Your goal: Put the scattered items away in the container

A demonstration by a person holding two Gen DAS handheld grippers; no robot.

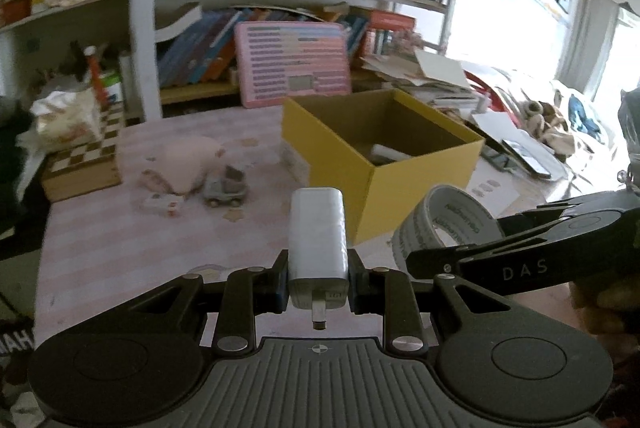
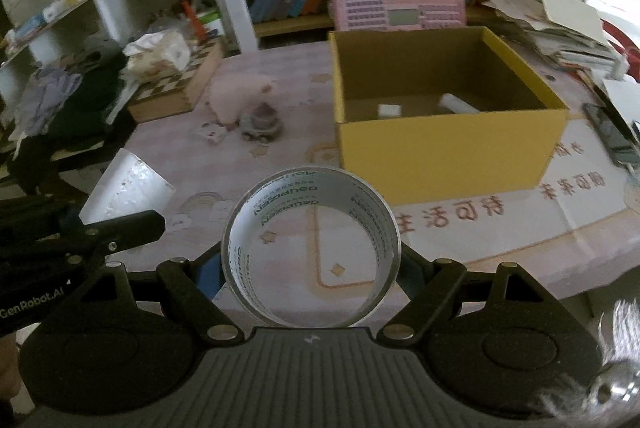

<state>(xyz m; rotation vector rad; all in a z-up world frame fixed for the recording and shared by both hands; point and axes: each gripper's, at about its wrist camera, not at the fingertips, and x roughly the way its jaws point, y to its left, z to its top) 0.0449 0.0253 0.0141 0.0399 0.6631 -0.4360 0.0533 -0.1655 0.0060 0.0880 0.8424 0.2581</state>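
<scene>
My left gripper (image 1: 318, 288) is shut on a white charger plug (image 1: 318, 236), held above the pink striped table with its prongs toward the camera. My right gripper (image 2: 312, 268) is shut on a roll of clear tape (image 2: 310, 252), its pads pressing both sides of the ring. The tape roll (image 1: 444, 224) and the right gripper also show at the right of the left wrist view. The yellow cardboard box (image 2: 448, 152) stands open just beyond both grippers; a white tube (image 2: 458, 104) and a small white block (image 2: 389, 110) lie inside it.
A small grey toy truck (image 1: 224, 190), a pink soft toy (image 1: 188, 160) and a small white item (image 1: 162, 206) lie left of the box. A chessboard box (image 1: 84, 164) sits at the far left. Paper piles (image 2: 560, 32) and a phone (image 2: 612, 136) lie to the right, shelves behind.
</scene>
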